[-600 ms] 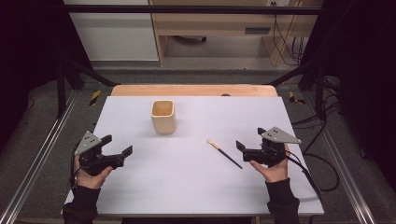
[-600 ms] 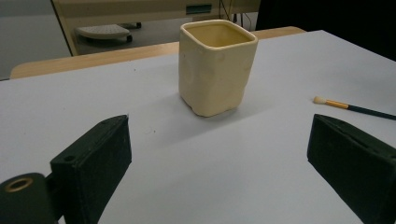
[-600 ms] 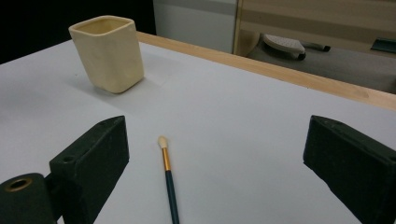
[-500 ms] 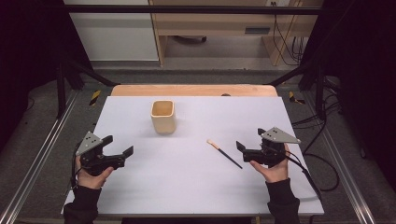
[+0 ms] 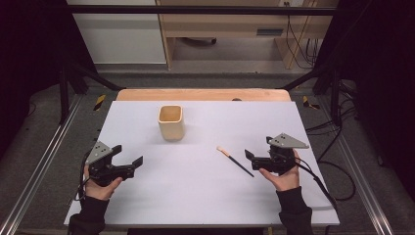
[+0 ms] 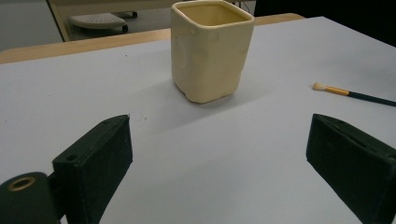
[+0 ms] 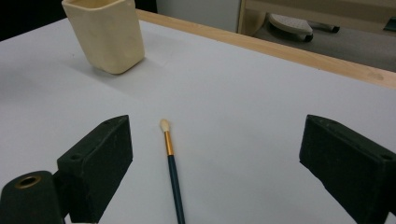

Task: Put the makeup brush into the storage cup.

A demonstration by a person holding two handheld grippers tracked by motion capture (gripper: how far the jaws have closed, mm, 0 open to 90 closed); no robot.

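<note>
Since both the left gripper (image 5: 128, 164) and right gripper (image 5: 253, 157) stand wide open and empty, the right should straddle the brush (image 7: 171, 164) squarely at mid-handle before closing.

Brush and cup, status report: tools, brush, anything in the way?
Left tool open, empty. Right tool open, empty, brush lying just ahead of it. Cup upright, apart from brush. Nothing between tools and brush.
</note>
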